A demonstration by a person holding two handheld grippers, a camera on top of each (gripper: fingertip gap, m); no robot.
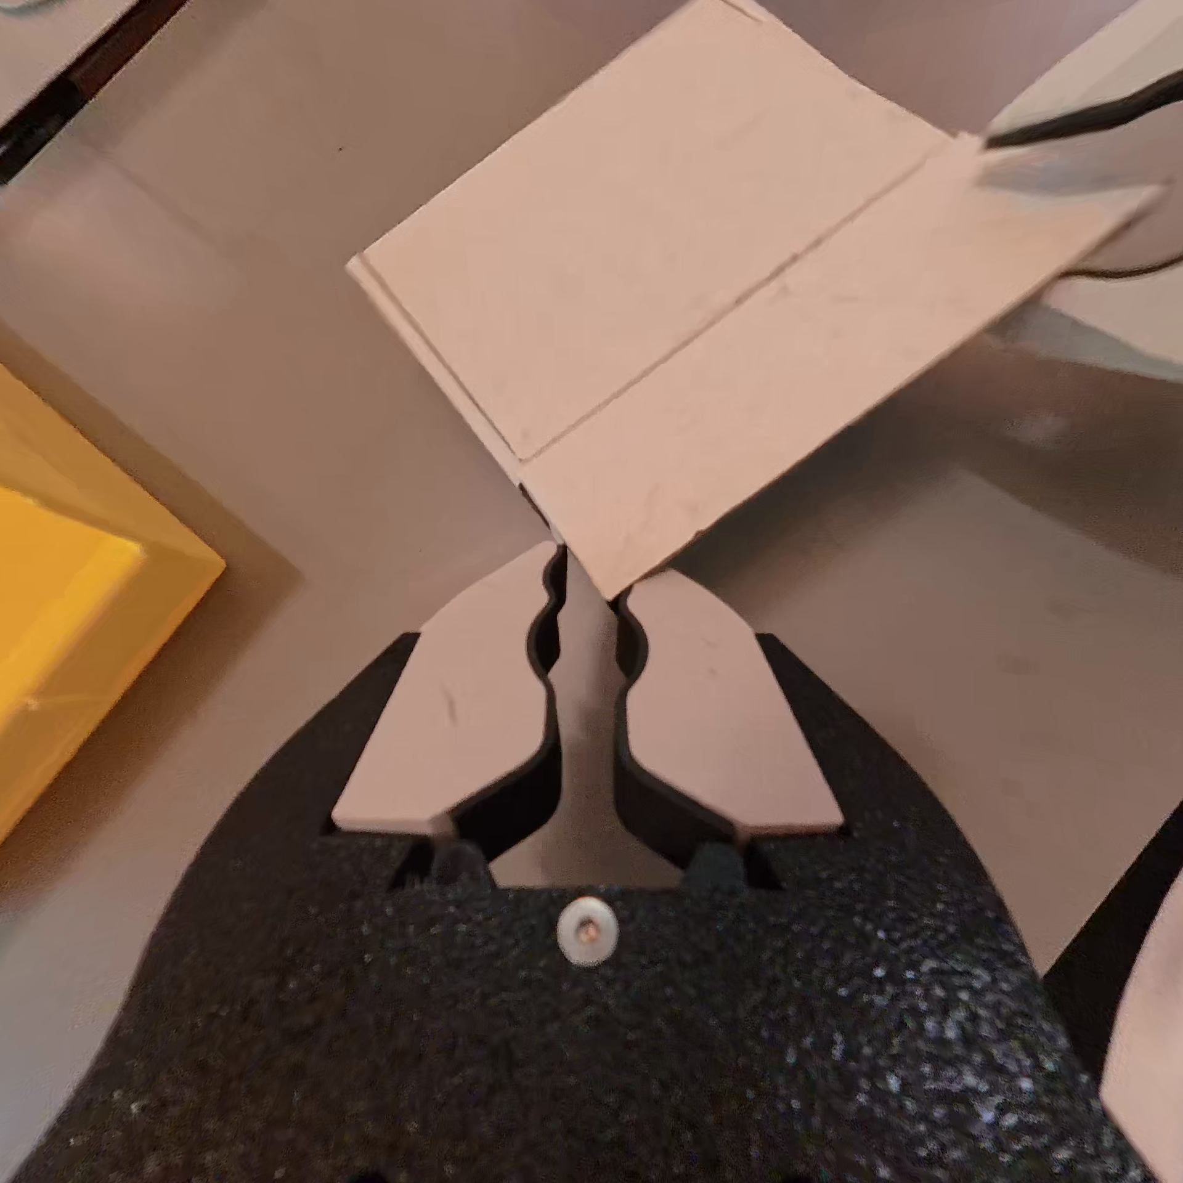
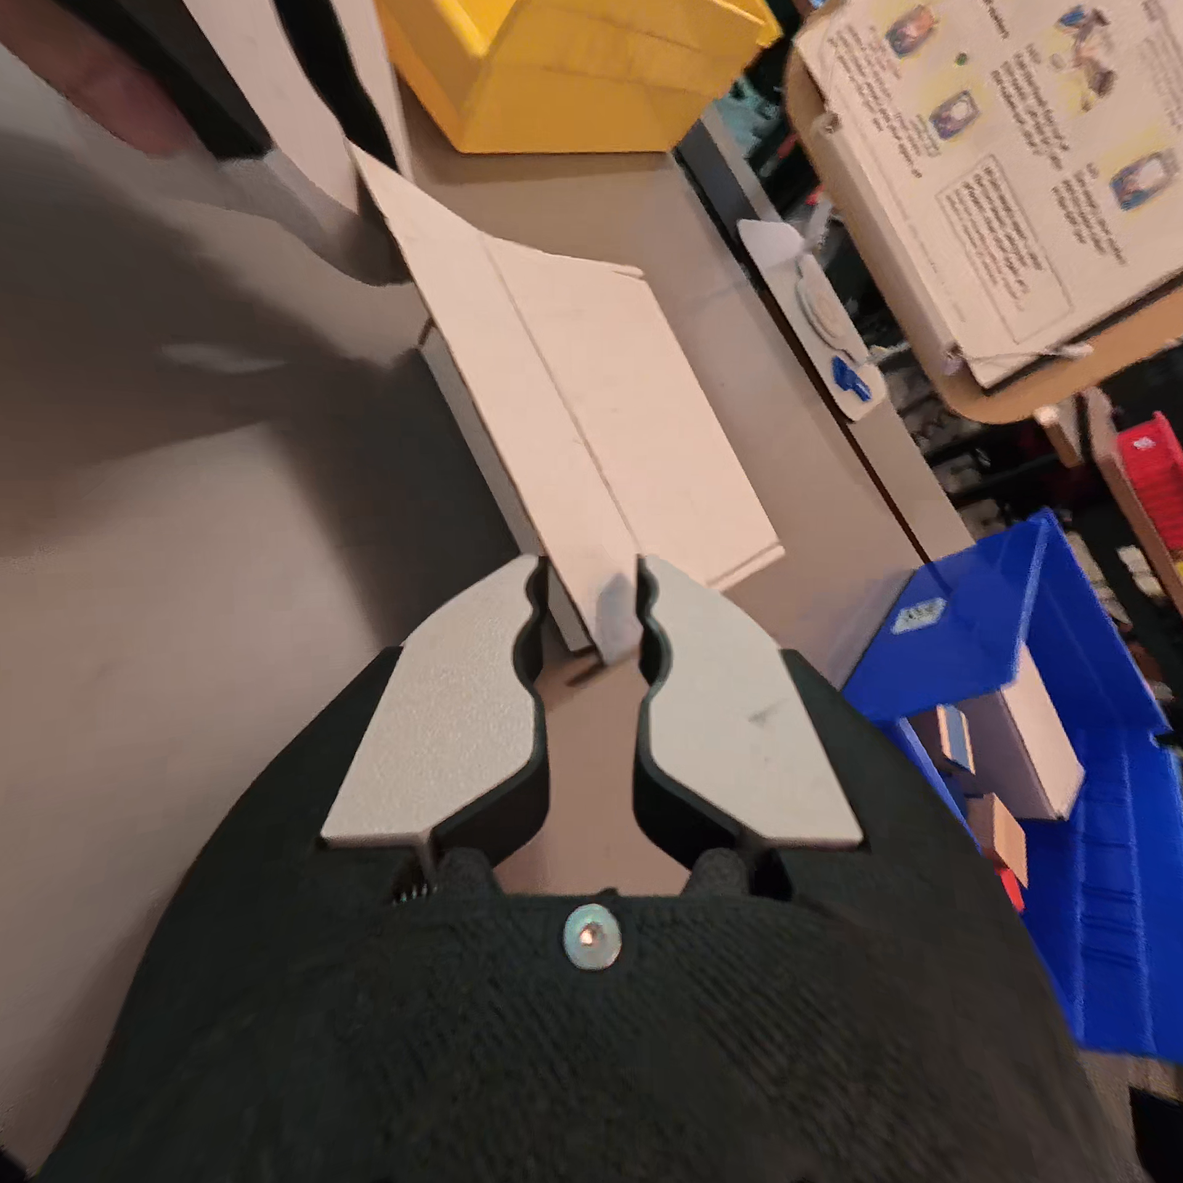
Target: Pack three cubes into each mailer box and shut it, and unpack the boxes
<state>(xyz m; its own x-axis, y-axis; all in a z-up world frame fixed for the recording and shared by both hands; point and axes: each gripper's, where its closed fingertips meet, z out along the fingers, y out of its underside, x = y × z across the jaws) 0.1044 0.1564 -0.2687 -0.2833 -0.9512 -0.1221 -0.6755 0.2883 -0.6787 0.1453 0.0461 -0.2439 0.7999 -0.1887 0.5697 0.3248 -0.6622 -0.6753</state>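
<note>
Counter (image 2: 192, 576) fills most of both views, pale and grey, with a dark edge on its far side. On it sits a white mailer box (image 1: 640, 256), its lid lying flat across the top and the front flap (image 1: 800, 397) sticking out instead of being tucked in. A yellow bin (image 2: 576, 70) stands beyond the box, and a blue bin (image 2: 1056, 800) sits off past the counter edge, with a white box and some small blocks inside it; I can't tell whether those are the cubes. A board with printed sheets (image 2: 998, 192) hangs over the clutter further back.

Each gripper works one end of the flap. The left gripper (image 1: 586, 576) has its fingers drawn nearly together at one corner of the flap, though whether they actually pinch the cardboard is hidden by the flap itself. The right gripper (image 2: 592, 576) has its jaws parted, with the other end of the flap standing in the gap and no clear contact on either side.

Judging by this, the box looks either nearly shut or just being opened; the pictures alone don't settle which. Nothing shows what is inside it. Tucking or lifting that flap seems the step in hand, and other boxes are presumably still to do.
</note>
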